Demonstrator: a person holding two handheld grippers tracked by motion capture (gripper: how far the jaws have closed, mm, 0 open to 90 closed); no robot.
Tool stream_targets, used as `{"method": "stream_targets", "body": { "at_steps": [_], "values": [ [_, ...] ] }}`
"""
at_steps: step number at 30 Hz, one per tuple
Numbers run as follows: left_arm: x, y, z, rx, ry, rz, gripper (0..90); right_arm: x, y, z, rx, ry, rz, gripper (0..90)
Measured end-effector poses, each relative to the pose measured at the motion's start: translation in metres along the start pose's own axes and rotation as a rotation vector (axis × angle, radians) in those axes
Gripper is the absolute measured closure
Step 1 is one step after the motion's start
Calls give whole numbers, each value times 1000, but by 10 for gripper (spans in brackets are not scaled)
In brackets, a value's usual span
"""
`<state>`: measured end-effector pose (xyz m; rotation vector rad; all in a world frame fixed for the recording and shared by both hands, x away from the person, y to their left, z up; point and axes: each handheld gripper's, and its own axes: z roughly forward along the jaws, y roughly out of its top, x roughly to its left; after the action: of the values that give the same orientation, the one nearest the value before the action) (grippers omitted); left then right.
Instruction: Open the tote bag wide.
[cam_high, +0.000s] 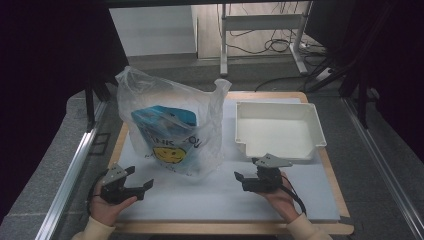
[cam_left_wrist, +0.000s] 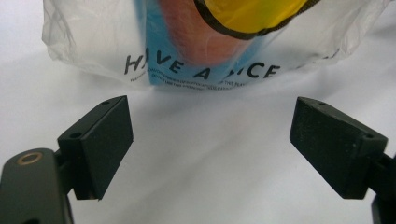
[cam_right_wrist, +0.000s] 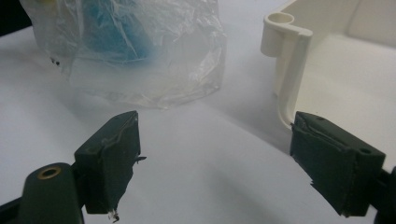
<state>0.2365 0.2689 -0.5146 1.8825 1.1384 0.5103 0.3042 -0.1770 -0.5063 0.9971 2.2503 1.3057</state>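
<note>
Upright, clear smiley-printed plastic bag

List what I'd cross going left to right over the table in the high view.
Left gripper, jaws open → clear plastic bag with a blue packet inside → right gripper, jaws open → white tray.
</note>
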Motion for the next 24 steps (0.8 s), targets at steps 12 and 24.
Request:
{"method": "stream_targets", "body": {
  "at_steps": [12, 24],
  "values": [
    [1, 0, -2, -1, 14, -10, 166, -5, -6, 2, 21, 6, -26, 190],
    [1, 1, -6, -9, -20, -2, 153, 1, -4, 0, -6, 9, -14, 210]
  ]
}}
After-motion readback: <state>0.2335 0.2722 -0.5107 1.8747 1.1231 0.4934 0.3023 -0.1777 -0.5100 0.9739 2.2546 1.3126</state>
